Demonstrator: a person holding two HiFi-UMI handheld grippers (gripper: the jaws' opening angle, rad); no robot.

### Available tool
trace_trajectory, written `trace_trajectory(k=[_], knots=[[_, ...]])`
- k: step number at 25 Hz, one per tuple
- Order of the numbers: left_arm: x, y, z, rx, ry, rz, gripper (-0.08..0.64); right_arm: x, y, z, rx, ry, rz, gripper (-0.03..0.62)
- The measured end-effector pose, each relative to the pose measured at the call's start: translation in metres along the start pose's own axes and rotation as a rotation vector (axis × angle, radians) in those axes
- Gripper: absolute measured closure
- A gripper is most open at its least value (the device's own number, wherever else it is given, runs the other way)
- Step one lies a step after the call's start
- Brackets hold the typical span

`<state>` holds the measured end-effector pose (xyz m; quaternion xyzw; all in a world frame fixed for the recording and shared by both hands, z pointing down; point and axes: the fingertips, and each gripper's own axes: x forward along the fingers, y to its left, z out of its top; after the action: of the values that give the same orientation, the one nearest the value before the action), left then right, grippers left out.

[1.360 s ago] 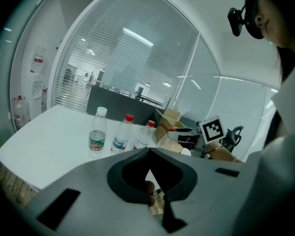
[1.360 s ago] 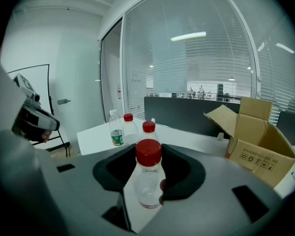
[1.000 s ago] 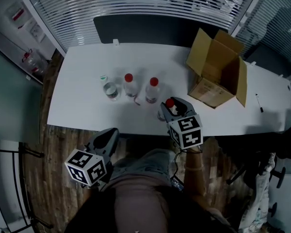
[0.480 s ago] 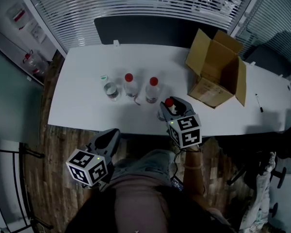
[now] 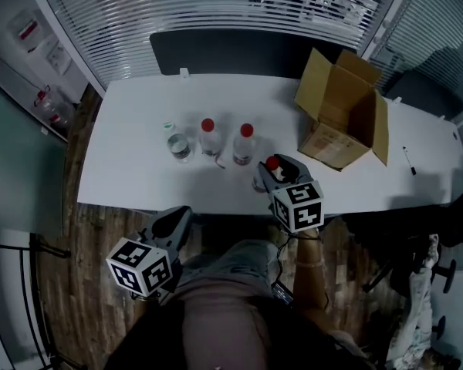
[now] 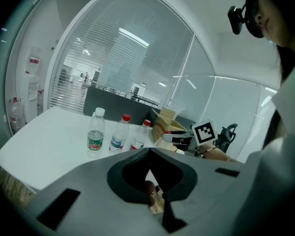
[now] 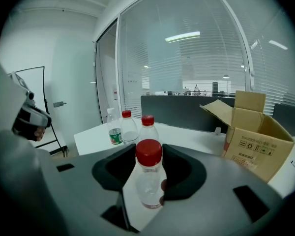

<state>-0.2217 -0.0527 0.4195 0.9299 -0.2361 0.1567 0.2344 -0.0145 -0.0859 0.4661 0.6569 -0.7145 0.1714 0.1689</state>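
Observation:
My right gripper point(image 5: 273, 176) point(image 7: 148, 181) is shut on a clear bottle with a red cap point(image 7: 148, 173) point(image 5: 272, 163), held upright just above the white table's point(image 5: 139, 122) near edge. Three more bottles stand in a row on the table: one white-capped with a green label point(image 5: 178, 142) point(image 6: 96, 134) and two red-capped point(image 5: 209, 136) point(image 5: 245, 143). My left gripper point(image 5: 173, 222) point(image 6: 149, 167) hangs off the table by the person's lap, jaws together with nothing between them.
An open cardboard box point(image 5: 344, 114) point(image 7: 253, 132) sits on the table's right half. A pen point(image 5: 407, 161) lies at the far right. A dark panel point(image 5: 224, 48) runs along the table's back edge, with blinds behind it. A wooden floor point(image 5: 100, 230) lies left of the person.
Almost nothing: the views drift slightly, and the right gripper keeps its hold on the bottle at the same spot. The left gripper stays where it was.

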Motion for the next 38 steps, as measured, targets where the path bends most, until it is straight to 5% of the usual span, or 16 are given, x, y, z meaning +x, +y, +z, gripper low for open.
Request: trace_trajectory(k=[17, 32, 38], knots=[[-0.028, 0.019, -0.003, 0.025, 0.002, -0.121, 0.551, -0.032, 0.008, 0.007, 0.029, -0.043, -0.178, 0.416], [-0.052, -0.034, -0.024, 0.051, 0.002, -0.156, 0.551, -0.111, 0.043, -0.001, 0.052, -0.134, -0.165, 0.419], [-0.077, -0.055, -0.037, 0.034, -0.001, -0.14, 0.551, -0.154, 0.07, 0.0, 0.06, -0.201, -0.162, 0.504]])
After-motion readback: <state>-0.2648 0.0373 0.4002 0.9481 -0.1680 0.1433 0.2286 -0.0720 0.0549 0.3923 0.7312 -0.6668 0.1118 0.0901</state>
